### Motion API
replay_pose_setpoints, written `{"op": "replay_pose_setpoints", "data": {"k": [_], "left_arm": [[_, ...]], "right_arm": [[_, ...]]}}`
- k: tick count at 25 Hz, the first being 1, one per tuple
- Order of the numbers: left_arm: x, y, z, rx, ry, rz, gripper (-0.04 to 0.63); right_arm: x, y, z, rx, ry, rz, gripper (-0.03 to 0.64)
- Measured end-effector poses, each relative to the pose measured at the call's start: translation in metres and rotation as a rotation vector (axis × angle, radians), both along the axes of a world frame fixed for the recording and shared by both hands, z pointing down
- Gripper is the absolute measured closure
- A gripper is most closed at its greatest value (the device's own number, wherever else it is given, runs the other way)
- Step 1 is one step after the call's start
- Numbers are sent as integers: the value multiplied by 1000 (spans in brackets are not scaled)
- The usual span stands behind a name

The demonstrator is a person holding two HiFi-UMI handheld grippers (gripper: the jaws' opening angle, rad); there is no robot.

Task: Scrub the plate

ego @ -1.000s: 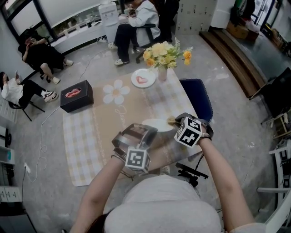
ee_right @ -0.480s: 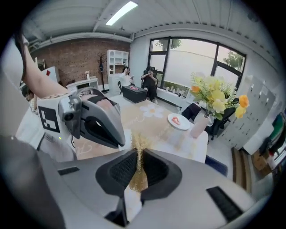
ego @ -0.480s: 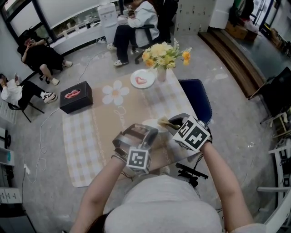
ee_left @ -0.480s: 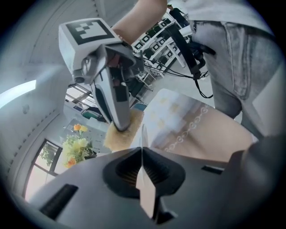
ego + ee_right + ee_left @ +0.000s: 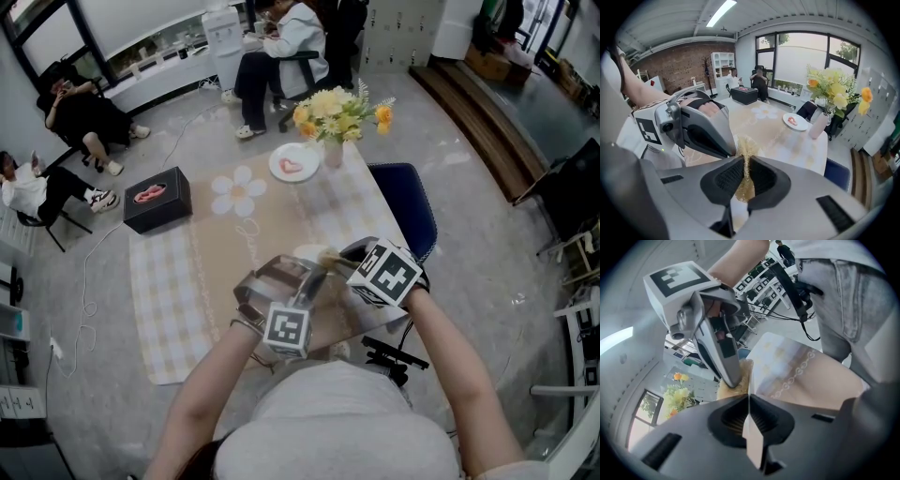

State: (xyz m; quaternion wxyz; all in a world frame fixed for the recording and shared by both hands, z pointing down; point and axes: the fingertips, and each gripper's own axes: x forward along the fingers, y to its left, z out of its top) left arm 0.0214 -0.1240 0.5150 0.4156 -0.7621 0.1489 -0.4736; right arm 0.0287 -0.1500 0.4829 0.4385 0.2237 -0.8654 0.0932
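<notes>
The plate [image 5: 306, 253], white and unmarked, is held just above the near edge of the surface [image 5: 187, 281], between the two grippers and largely covered by them. In the left gripper view it is presented edge-on [image 5: 753, 441], its thin rim running straight away from the camera. No long axis can be told. The left gripper [image 5: 302, 274] is seen with its fingers clenched on that rim [image 5: 749, 401]. A yellow-brown sponge [image 5: 328, 257] is pressed against one face of the plate [image 5: 740, 380]. It is pinched between the closed fingers of the right gripper [image 5: 744, 164], with its frayed top standing up between them [image 5: 745, 187]. The right gripper [image 5: 345, 255] is angled in from the right, and its fingers [image 5: 726, 366] point down at the plate. No legible writing is shown: each gripper's cube bears only black-and-white square markers, and a looping script on the tablecloth cannot be read. The cloth is printed with pale checks and a white daisy [image 5: 239, 190]. Farther off stand a black box [image 5: 157, 197] with a pink picture on its lid, a small plate [image 5: 294, 162] carrying something pink, and a vase of yellow flowers [image 5: 336, 117]. A blue chair [image 5: 405, 211] is placed at the right side of the surface, and seated persons are seen beyond on the floor.
</notes>
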Motion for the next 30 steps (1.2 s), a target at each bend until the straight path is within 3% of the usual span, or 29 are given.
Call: {"op": "replay_pose_setpoints", "data": {"k": [12, 19, 30], "left_arm": [[-3, 0, -6, 18, -25, 12, 577], [-1, 5, 1, -22, -13, 24, 577], [-5, 2, 0, -6, -38, 26, 575]], "right_arm": [[20, -7, 17, -24, 85, 3, 577], [32, -19, 37, -29, 137, 16, 577], [35, -44, 64, -82, 83, 70, 578]]}}
